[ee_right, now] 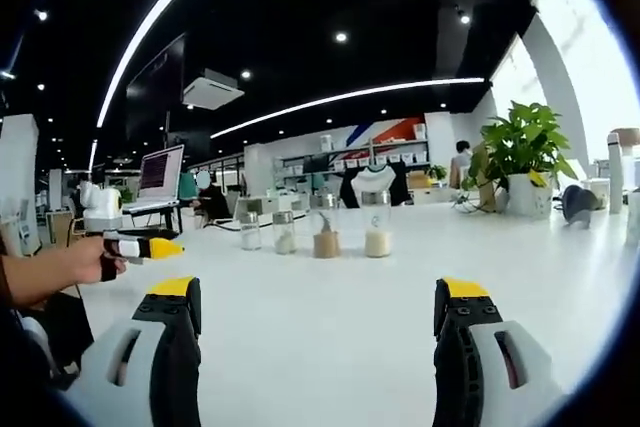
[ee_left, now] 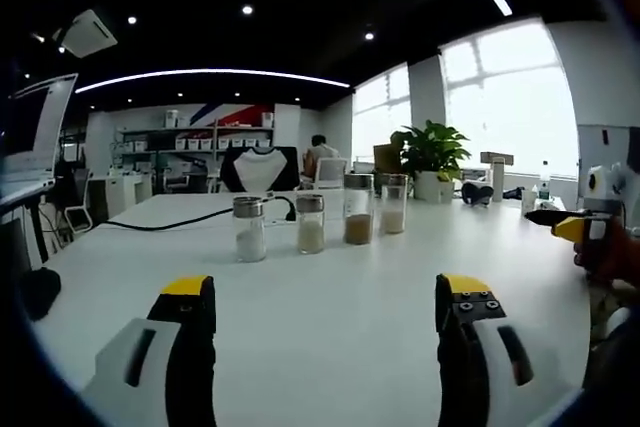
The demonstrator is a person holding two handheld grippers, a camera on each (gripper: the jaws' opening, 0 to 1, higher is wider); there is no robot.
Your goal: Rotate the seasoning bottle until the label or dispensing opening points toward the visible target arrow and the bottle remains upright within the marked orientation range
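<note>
- Seasoning bottles — four clear glass cylinders with metal caps [ee_left: 312, 224] — are standing in a row mid-table, well apart from both tools.
- Left gripper [ee_left: 325, 307] and right gripper [ee_right: 318, 309], grey plastic with yellow tips, are hanging wide and holding nothing.
- Smooth round glass on the glossy white table [ee_left: 340, 337] is looking slippery; an off-centre pinch could tip a bottle into its close neighbour.
- No arrow is showing — aiming risks being guesswork.
</note>
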